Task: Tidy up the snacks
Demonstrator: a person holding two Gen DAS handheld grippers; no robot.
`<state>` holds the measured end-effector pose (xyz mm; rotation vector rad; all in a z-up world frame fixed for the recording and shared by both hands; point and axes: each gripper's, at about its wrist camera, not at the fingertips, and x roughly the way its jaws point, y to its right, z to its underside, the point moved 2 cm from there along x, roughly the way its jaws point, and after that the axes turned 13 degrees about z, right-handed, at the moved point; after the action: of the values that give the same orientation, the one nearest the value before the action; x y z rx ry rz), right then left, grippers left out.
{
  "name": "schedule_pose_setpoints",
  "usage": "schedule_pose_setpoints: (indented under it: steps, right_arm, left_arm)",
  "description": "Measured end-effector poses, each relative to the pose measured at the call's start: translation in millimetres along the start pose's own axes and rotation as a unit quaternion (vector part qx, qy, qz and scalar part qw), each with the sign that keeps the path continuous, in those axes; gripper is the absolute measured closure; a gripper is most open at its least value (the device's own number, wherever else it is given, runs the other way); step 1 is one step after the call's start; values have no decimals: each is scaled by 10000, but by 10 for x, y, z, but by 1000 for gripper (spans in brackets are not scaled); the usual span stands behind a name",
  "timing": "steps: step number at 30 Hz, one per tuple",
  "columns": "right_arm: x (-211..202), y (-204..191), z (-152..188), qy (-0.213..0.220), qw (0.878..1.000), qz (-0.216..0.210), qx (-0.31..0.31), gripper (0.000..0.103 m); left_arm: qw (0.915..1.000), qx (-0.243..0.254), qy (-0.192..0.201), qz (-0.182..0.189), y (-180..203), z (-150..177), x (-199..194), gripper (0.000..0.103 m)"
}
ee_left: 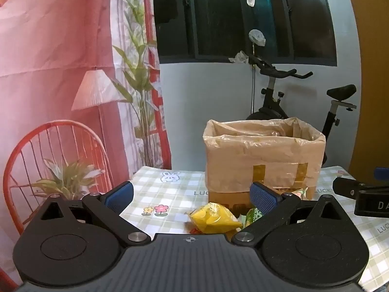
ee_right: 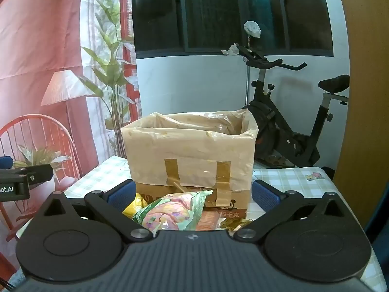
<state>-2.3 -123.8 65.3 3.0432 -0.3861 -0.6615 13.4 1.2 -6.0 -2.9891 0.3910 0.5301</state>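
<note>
A cardboard box (ee_right: 192, 160) is standing upright on the table (ee_left: 155, 194), near its far edge, and a thin plastic bag is lining it and folding over its rim; two strips of brown tape are holding this plastic on the front wall. The inside of the box is not showing from either view, so I cannot tell what is lying in it. In front of the box, touching its lower front wall or just beside it, a small heap of snacks is lying on the table. One yellow packet (ee_left: 214, 217) is lying at the left of the heap, with its long axis going across the view. One green and pink packet (ee_right: 170, 213) is lying beside it, tilted, with its crimped end pointing up toward the box. More wrappers are showing under and to the right of it, but I cannot count them. The left hand-held gripper (ee_left: 192, 196) is hovering with its jaws spread wide and nothing between them. The right hand-held gripper (ee_right: 193, 194) is also standing wide and is gripping nothing, above the heap.
</note>
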Motion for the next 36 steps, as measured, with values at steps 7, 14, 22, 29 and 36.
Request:
schedule_pose_setpoints:
  steps: [7, 14, 22, 29, 36]
  right_arm:
    - [-11, -23, 8, -6, 10000, 2, -69, 0]
    - [-28, -9, 6, -16, 9999, -23, -99, 0]
    - [-21, -35, 24, 4, 10000, -7, -99, 0]
    - [-24, -39, 21, 0, 9999, -5, -101, 0]
    - [-25, -42, 22, 2, 9999, -2, -102, 0]
  left_arm:
    - [10000, -23, -77, -27, 11, -8, -13, 1]
    - [10000, 15, -54, -20, 6, -20, -13, 1]
    - [10000, 9, -39, -21, 22, -20, -23, 1]
    - [10000, -2, -36, -22, 26, -10, -32, 1]
    - [10000, -13, -34, -23, 21, 5, -31, 1]
